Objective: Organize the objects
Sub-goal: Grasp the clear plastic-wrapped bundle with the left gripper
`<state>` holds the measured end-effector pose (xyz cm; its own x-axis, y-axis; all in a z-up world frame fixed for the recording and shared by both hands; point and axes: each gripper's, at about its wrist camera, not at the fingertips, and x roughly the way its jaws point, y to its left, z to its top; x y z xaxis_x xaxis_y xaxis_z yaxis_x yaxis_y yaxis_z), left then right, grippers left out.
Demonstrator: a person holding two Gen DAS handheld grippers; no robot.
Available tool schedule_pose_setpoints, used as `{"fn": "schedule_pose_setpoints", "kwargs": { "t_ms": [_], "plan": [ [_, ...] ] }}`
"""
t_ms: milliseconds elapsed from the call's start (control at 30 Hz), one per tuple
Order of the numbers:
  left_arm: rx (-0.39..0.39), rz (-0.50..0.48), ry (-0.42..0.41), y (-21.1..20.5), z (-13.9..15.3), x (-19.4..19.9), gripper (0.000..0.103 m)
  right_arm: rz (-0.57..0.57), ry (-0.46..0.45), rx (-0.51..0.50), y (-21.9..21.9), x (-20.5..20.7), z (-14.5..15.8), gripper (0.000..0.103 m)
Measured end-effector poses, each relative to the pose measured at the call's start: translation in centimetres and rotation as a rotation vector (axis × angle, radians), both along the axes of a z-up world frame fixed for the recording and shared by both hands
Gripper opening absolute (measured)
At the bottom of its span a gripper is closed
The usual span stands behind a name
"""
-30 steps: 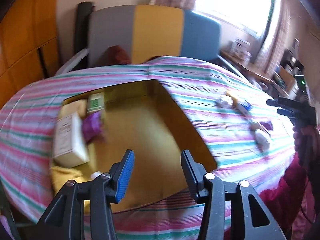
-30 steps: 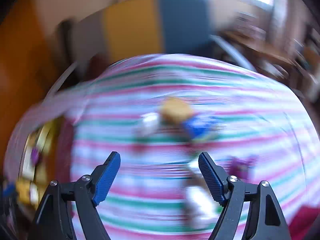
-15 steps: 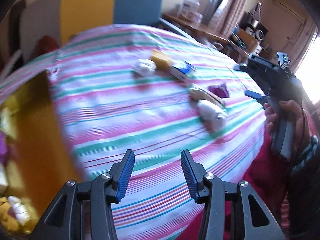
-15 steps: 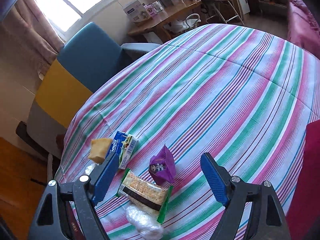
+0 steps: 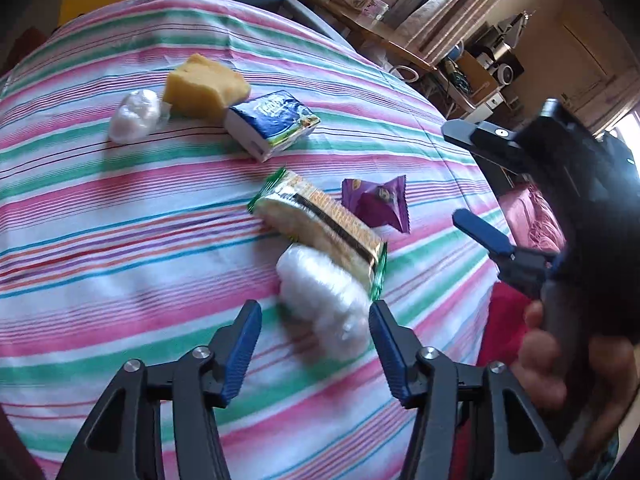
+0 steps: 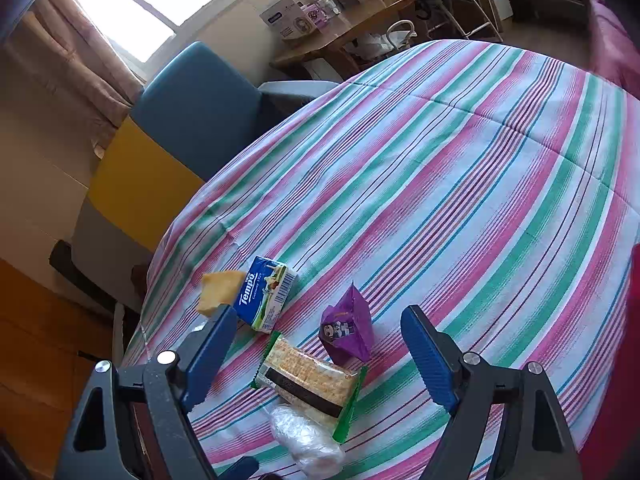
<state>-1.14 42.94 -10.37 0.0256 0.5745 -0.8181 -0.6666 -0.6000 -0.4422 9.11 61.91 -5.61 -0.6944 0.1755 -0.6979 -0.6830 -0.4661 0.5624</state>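
Observation:
On the striped cloth lie a white plastic bundle, a cracker pack, a purple snack packet, a Tempo tissue pack, a yellow sponge and a second white bundle. My left gripper is open and empty, its jaws either side of the near end of the white bundle. My right gripper is open and empty above the cracker pack and purple packet. It also shows in the left wrist view.
The striped tablecloth covers a round table. A blue, yellow and grey chair stands behind it. A wooden side table with boxes stands by the window. A hand holds the right gripper at the table's right edge.
My left gripper swung from the yellow tray on the left to the objects on the right and came down close to the white bundle. My right gripper closed in a little on the cracker pack.

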Motion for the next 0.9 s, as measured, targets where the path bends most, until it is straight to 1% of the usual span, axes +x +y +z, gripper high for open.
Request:
{"fn": "schedule_pose_setpoints", "kwargs": {
  "t_ms": [67, 100, 133, 167, 200, 233, 367, 433, 567, 733, 800, 900],
  "plan": [
    [-0.014, -0.001, 0.016, 1.5, -0.7, 0.0, 0.061, 0.006, 0.003, -0.004, 0.0, 0.0, 0.0, 0.085],
    [-0.032, -0.003, 0.034, 1.8, -1.0, 0.1, 0.060, 0.006, 0.005, -0.006, 0.0, 0.0, 0.0, 0.085],
    [-0.049, -0.006, 0.046, 2.2, -1.5, 0.1, 0.057, 0.006, 0.008, -0.009, 0.0, 0.0, -0.1, 0.085],
    [-0.060, -0.010, 0.077, 2.2, -1.7, 0.4, 0.051, 0.005, 0.011, -0.013, 0.1, 0.0, -0.1, 0.085],
    [-0.066, -0.021, 0.108, 2.0, -1.5, 0.6, 0.038, 0.004, 0.012, -0.017, 0.1, 0.1, -0.2, 0.085],
    [-0.063, -0.043, 0.111, 1.5, -1.5, 0.8, 0.035, 0.003, 0.016, -0.023, 0.2, 0.1, -0.2, 0.085],
    [-0.070, -0.066, 0.127, -1.7, -1.4, 1.2, 0.035, 0.034, 0.012, -0.023, 0.0, -0.3, -0.3, 0.083],
    [-0.077, -0.073, 0.148, -3.7, -1.3, 1.5, 0.034, 0.045, 0.008, -0.017, -0.2, -0.5, -0.2, 0.083],
    [-0.102, -0.079, 0.212, -8.0, -0.9, 2.5, 0.035, 0.030, -0.007, -0.016, -0.1, -0.3, -0.3, 0.083],
    [-0.106, -0.072, 0.250, -11.8, -0.9, 3.5, 0.035, 0.023, -0.055, -0.005, -0.2, -0.6, -0.6, 0.081],
    [-0.095, -0.070, 0.253, -12.4, -0.9, 3.5, 0.035, 0.026, -0.081, 0.007, -0.3, -0.9, -0.8, 0.080],
    [-0.084, -0.064, 0.248, -12.1, -1.2, 3.5, 0.035, 0.012, -0.131, 0.021, -0.2, -1.1, -1.1, 0.077]
  ]
}}
